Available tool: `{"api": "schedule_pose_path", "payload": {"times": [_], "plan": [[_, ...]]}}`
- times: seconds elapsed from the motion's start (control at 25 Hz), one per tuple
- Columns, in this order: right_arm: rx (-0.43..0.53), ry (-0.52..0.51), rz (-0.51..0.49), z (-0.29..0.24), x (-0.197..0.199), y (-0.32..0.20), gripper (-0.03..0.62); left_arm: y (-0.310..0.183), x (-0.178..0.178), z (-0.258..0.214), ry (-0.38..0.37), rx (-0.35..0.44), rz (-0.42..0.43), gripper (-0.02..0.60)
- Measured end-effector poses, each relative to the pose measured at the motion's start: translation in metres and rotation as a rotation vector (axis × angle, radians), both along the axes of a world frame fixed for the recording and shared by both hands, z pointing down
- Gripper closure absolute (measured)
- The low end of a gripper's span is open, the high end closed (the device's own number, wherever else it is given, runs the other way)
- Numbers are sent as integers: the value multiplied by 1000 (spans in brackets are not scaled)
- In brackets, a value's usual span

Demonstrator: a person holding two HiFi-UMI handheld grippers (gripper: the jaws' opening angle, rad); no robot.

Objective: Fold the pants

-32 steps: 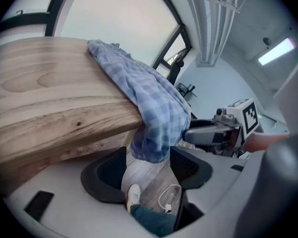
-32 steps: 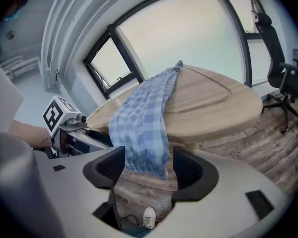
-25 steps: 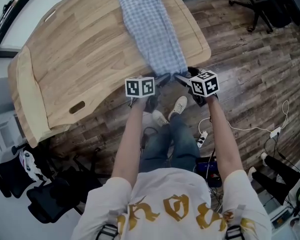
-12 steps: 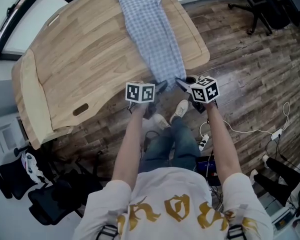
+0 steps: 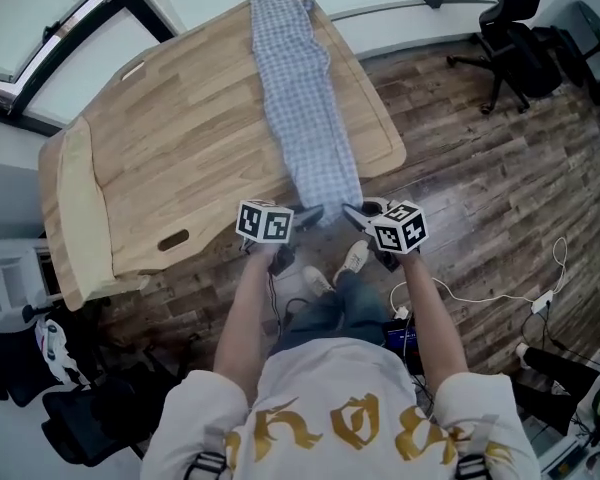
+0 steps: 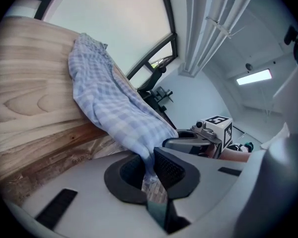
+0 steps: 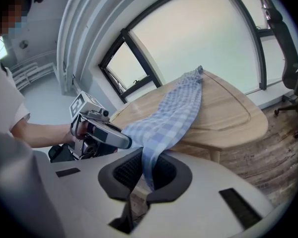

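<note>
The left gripper (image 6: 149,169) is pinching the near end of the pants (image 5: 302,98). Its two dark pads are pressed together w/ a fold of blue-and-white checked cloth caught btwn them, and a short tail of fabric hangs below the pinch. The right gripper (image 7: 146,171) sits just beside it on its right. Its jaws are closing on the same end of the pants, w/ cloth btwn the pads, which already press on it. In the head view both grippers are off the near edge of the table (image 5: 170,158), over the floor (image 5: 480,158). Their tips point away from the person and a bit downward, close together but not touching. From the two pinch points the pants run away from the grippers as one long narrow strip. The near part leaves the tabletop and spans the gap to the jaws. The rest lies along the wood, and the far end (waist or cuffs, can't tell which) is bunched near the table's far edge. The table is light wood w/ a curved outline and a slot-shaped cutout (image 5: 173,240) off to the left of the left gripper. Just below the grippers, nearer the person, are the person's shoes (image 5: 355,260) on dark plank flooring. Well beyond the right gripper, further to its right, stands a black office chair (image 5: 515,38). Past the table's far side, both gripper views show big windows (image 7: 198,38).
</note>
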State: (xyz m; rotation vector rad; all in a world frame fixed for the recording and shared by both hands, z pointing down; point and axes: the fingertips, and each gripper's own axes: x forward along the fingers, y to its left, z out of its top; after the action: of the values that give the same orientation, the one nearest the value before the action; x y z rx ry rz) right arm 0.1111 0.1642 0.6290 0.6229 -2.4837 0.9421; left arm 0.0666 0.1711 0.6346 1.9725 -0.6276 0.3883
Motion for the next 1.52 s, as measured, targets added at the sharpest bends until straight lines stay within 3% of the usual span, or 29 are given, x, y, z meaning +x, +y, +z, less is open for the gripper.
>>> {"api": "schedule_pose_path", "payload": {"times": [0.2,0.64,0.84,0.96,1.16,1.28,1.52], "plan": [[74,-34,-27,-57,-6,11,556,8,-9,-50,63,32,-49,520],[181,-168,-40,-171,-28,40,556,38,-30,-163,145,161,-3,520],[200,-176,-69,-192,-36,55,556,51,-39,-182,157,166,6,520],[236,-141,-45,-198,-43,48,556,46,-46,-184,137,166,-7,520],[254,-131,-1,-211,-54,34,556,32,-57,-200,184,154,-59,520],[275,-88,56,-215,-58,23,556,20,-63,-205,153,154,-99,520],[276,3,163,-215,-65,-1,556,-11,-71,-203,-16,184,-130,520]]}}
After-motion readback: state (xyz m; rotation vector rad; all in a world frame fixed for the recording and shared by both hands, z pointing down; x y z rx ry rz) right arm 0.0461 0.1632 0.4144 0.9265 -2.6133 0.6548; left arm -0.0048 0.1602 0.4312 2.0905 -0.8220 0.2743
